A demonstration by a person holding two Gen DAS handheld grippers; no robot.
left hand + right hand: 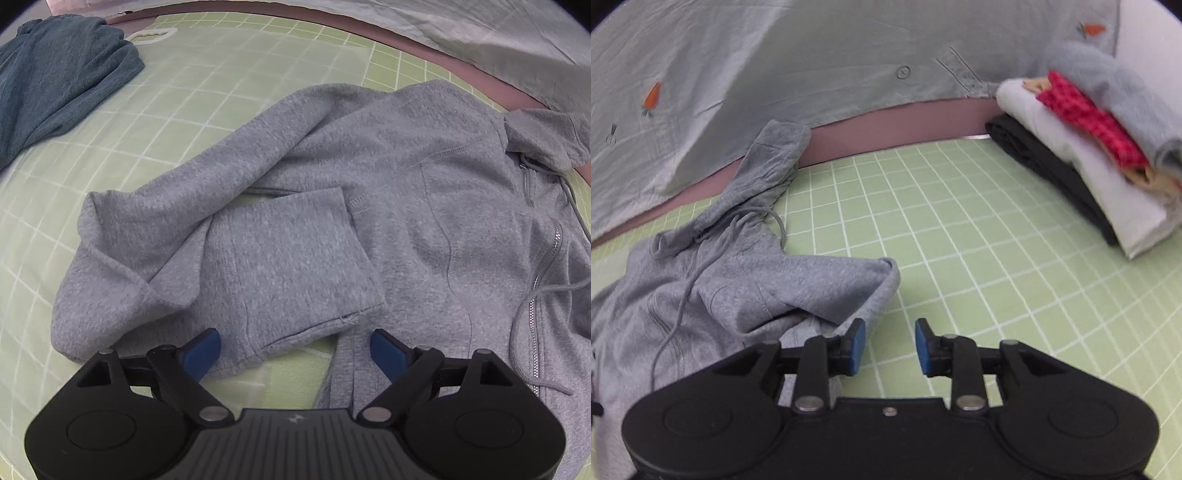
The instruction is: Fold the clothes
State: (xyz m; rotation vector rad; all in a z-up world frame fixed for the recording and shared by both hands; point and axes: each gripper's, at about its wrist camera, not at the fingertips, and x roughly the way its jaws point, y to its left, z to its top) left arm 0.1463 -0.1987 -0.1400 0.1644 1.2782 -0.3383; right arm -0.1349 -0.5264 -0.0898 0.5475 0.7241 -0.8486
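A grey zip hoodie [388, 192] lies spread on the green grid mat [207, 92], its left sleeve bent back with the cuff end [295, 266] lying towards me. My left gripper [295, 347] is open wide, just before that cuff end, holding nothing. In the right wrist view the hoodie [738, 295] lies at the left with its hood [768, 158] against the back edge and the right sleeve folded across. My right gripper [890, 345] is open and empty, just right of the sleeve's fold, over bare mat [960, 240].
A dark teal garment [55, 85] lies crumpled at the mat's far left. A stack of folded clothes [1089, 155] stands at the far right. A pale grey sheet with carrot prints [775, 66] rises behind the mat's pink back edge.
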